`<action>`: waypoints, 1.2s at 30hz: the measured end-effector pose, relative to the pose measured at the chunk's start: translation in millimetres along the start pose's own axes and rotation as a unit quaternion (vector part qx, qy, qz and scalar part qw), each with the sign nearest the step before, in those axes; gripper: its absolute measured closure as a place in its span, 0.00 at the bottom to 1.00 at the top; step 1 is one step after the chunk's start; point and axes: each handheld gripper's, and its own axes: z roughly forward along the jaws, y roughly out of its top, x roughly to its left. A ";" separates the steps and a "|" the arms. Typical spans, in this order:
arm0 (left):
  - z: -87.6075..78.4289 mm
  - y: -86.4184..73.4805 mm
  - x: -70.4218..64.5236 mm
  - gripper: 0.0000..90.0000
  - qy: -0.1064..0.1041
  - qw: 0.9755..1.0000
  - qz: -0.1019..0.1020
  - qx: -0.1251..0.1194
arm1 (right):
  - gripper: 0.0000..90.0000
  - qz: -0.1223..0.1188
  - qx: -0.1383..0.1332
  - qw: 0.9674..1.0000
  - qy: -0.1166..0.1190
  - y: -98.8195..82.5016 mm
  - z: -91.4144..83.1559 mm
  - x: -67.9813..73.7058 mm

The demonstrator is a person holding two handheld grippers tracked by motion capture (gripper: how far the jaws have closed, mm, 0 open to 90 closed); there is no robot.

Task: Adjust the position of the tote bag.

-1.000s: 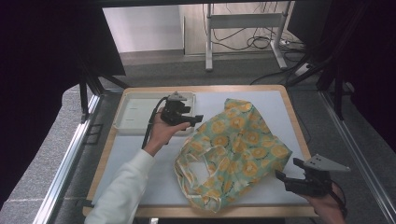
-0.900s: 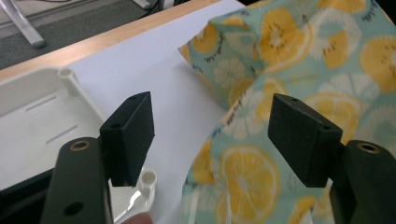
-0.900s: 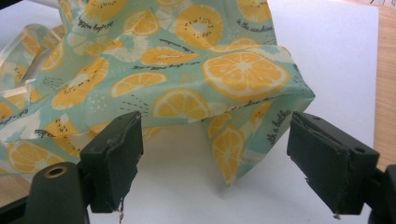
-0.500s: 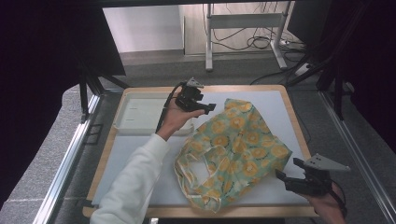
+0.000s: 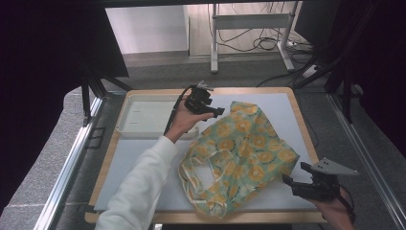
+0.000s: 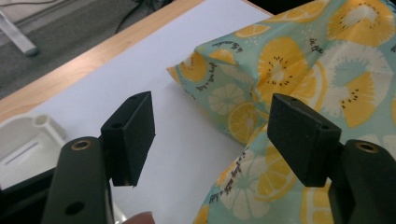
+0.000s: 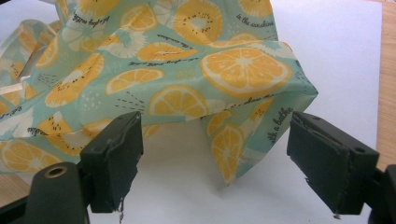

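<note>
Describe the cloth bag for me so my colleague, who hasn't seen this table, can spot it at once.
On the white mat covering the wooden table, look right of the white tray at the far left. The cloth bag lies crumpled between the two hand-held grippers. It is the one soft thing there, teal with orange and kiwi slices.

A wooden table (image 5: 301, 120) is seen from above, its top framed by a light wood border. Most of the top is covered by a white mat (image 5: 143, 158), which lies flat and reaches close to every edge. On the mat's far left corner a white tray (image 5: 139, 117) is set, shallow and rectangular. A fabric bag (image 5: 239, 153), teal and printed with lemon and kiwi slices, is spread across the middle and right of the mat, crumpled in loose folds. Its pale handles (image 5: 191, 179) are laid toward the near edge, well apart from the tray.
</note>
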 end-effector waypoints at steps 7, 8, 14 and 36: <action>13.7 2.6 0.3 0.36 -0.008 1.000 -0.006 0.003 | 0.21 0.000 0.000 1.000 0.000 -0.6 -0.4 -0.5; 15.8 3.0 0.6 0.36 -0.008 1.000 -0.006 0.003 | 0.21 0.000 0.000 1.000 -0.001 -0.6 -0.3 -0.7; 24.0 6.1 3.5 0.36 -0.016 1.000 -0.009 0.005 | 0.21 -0.001 0.001 1.000 -0.001 -1.0 0.6 -0.7; 55.7 1.0 -14.4 0.33 -0.050 0.999 -0.005 0.006 | 0.21 -0.004 0.009 1.000 -0.003 -3.1 4.0 -1.6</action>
